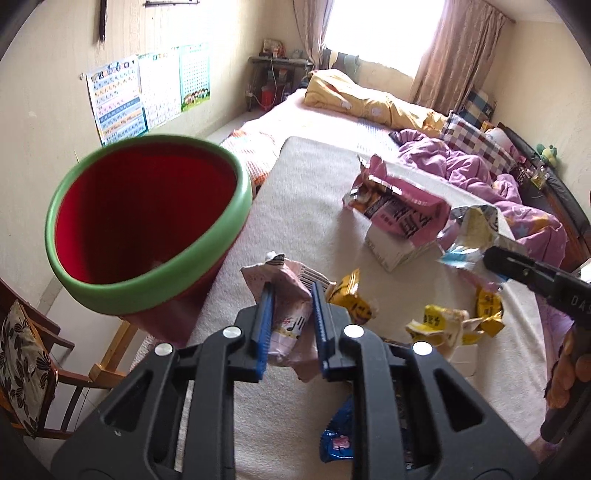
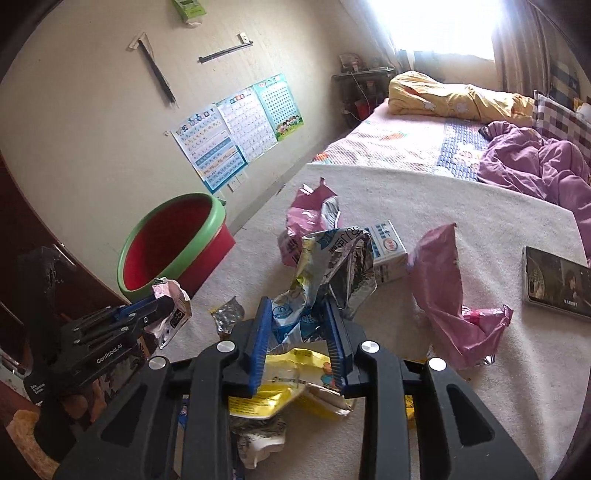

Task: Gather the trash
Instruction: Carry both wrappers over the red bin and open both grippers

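Blue-padded left gripper (image 1: 291,325): you have it clamped on a crumpled pale pink snack wrapper (image 1: 286,314), lifted at the cream blanket's (image 1: 314,192) left edge.
Right gripper (image 2: 297,338): yours pinches a crinkled silver-and-blue foil bag (image 2: 325,269) mid-blanket.
Red bin with green rim (image 1: 147,225): beside the left edge.
White milk carton (image 2: 388,251): farther in.

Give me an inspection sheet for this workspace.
Surface: cream blanket over the bed.
Job's things: red bin with green rim beside the bed; wrappers, milk carton.
Clutter: phone, purple duvet.
Grippers: left tongs shut on pink wrapper; right tongs shut on silver-blue wrapper.
Cables: nothing seen near the work.
Surroundings: wall posters, window, chair.
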The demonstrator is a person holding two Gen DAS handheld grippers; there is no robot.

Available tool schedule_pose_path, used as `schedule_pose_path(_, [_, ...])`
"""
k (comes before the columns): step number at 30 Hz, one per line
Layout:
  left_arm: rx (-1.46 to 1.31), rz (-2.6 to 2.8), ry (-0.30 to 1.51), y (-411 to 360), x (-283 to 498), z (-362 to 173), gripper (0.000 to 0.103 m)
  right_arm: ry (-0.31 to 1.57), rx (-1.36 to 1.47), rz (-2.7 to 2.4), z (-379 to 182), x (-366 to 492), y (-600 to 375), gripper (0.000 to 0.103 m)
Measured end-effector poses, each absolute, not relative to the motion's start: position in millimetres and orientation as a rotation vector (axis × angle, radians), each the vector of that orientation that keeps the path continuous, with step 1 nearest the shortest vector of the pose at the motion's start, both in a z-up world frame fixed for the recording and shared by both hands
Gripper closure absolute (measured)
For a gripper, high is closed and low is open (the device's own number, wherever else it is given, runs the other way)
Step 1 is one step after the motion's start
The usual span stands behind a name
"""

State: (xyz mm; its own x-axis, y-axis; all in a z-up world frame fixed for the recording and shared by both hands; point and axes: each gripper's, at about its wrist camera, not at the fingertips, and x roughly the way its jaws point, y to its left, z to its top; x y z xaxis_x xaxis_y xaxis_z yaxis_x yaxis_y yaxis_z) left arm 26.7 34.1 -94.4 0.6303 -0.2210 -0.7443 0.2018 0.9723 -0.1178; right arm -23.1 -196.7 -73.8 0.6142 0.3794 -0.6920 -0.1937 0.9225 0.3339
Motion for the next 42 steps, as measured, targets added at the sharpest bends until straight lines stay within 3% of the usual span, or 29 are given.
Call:
schedule_pose_path(20, [0.028,-0.177,0.752,89,46,-60,0.083,0.759,0.159,0.455,-37,-8,-99,0.075])
schedule_pose_path(42, [0.05,-0.205,0.799,147,107,-79,0.083,0.819,0.152,0.479,-63,58,-14,0.074])
